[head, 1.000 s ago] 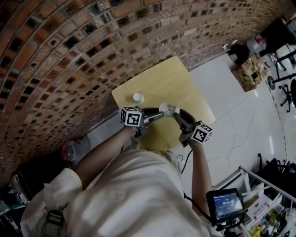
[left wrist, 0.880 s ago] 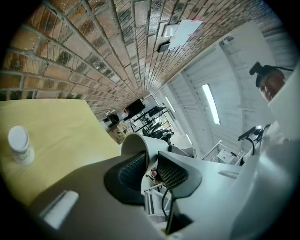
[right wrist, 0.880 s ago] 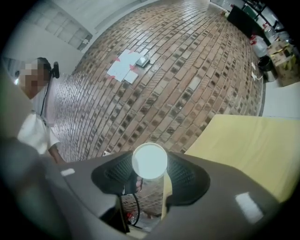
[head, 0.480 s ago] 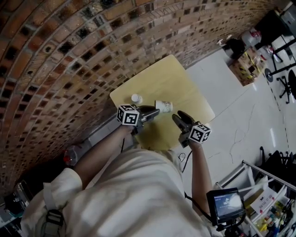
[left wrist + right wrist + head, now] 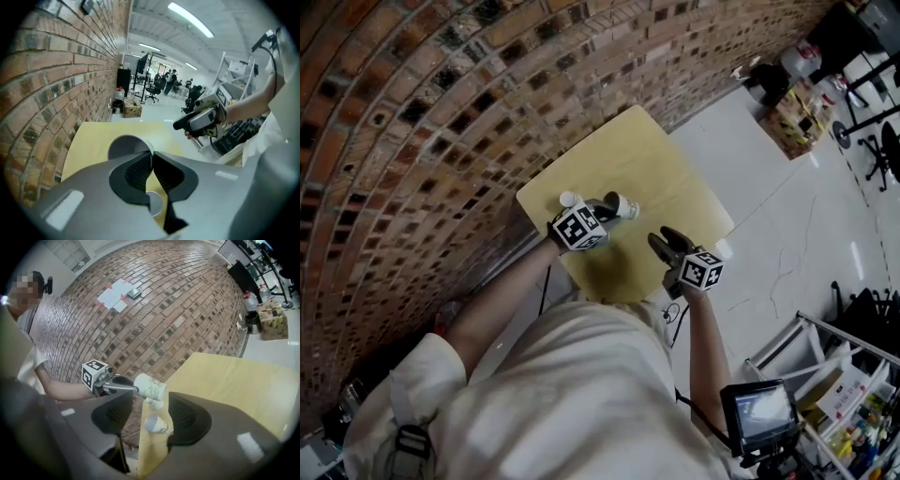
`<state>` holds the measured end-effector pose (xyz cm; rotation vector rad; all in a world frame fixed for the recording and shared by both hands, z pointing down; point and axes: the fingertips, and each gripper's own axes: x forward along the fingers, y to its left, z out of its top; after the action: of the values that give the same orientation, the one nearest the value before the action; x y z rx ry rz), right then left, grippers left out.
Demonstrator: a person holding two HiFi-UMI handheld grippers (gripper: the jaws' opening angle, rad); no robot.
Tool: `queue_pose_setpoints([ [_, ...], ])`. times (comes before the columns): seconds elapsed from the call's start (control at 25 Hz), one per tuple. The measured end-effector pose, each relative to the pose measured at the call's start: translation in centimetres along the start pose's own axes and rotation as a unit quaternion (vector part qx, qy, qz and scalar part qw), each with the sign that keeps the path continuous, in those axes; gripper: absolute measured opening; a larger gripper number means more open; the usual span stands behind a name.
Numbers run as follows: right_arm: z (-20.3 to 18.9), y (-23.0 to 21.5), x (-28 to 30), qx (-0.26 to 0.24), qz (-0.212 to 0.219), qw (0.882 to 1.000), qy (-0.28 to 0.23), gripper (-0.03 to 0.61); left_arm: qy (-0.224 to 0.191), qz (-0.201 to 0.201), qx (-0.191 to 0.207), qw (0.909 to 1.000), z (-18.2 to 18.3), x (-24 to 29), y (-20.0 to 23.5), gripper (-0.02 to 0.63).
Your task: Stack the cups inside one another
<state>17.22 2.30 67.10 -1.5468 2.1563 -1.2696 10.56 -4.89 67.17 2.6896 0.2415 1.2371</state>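
Note:
My left gripper (image 5: 605, 208) is shut on the rim of a white paper cup (image 5: 623, 206), which it holds tilted low over the yellow table (image 5: 647, 159). In the left gripper view the pads (image 5: 140, 168) pinch the cup's wall (image 5: 125, 146), and a second cup (image 5: 155, 204) shows below the jaws. A small white cup (image 5: 568, 200) stands near the table's left edge. My right gripper (image 5: 663, 241) hangs open and empty over the table's near side. Its own view shows the held cup (image 5: 150, 386), with another cup (image 5: 156, 424) below it, mouth towards the camera.
A brick wall (image 5: 441, 112) runs close along the table's far and left sides. White floor (image 5: 769, 206) lies to the right, with boxes, chairs and shelving beyond. The person's arms and body fill the lower part of the head view.
The cup that hung between both grippers is now in the left one alone. The left gripper has rolled over and sunk towards the table with it. The right gripper has drawn back and down.

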Motion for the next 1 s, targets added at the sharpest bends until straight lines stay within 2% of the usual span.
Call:
queue_pose_setpoints([
  [0.16, -0.1, -1.0, -0.6, 0.001, -0.018, 1.000, -0.004, 0.232, 0.061, 0.015, 0.069, 0.9957, -0.6, 2.6, -0.2, 0.035],
  [0.36, -0.6, -2.0, -1.4, 0.010, -0.037, 0.999, -0.010, 0.232, 0.140, 0.035, 0.151, 0.9779, -2.0, 5.5, 0.0, 0.035],
  [0.68, -1.6, -3.4, -2.7, 0.020, -0.064, 0.998, -0.018, 0.232, 0.217, 0.045, 0.209, 0.9523, -4.2, 8.8, 0.5, 0.035],
  [1.0, -2.6, -4.6, -3.9, 0.026, -0.089, 0.995, -0.021, 0.232, 0.259, 0.060, 0.249, 0.9313, -5.7, 12.1, 1.2, 0.037],
])
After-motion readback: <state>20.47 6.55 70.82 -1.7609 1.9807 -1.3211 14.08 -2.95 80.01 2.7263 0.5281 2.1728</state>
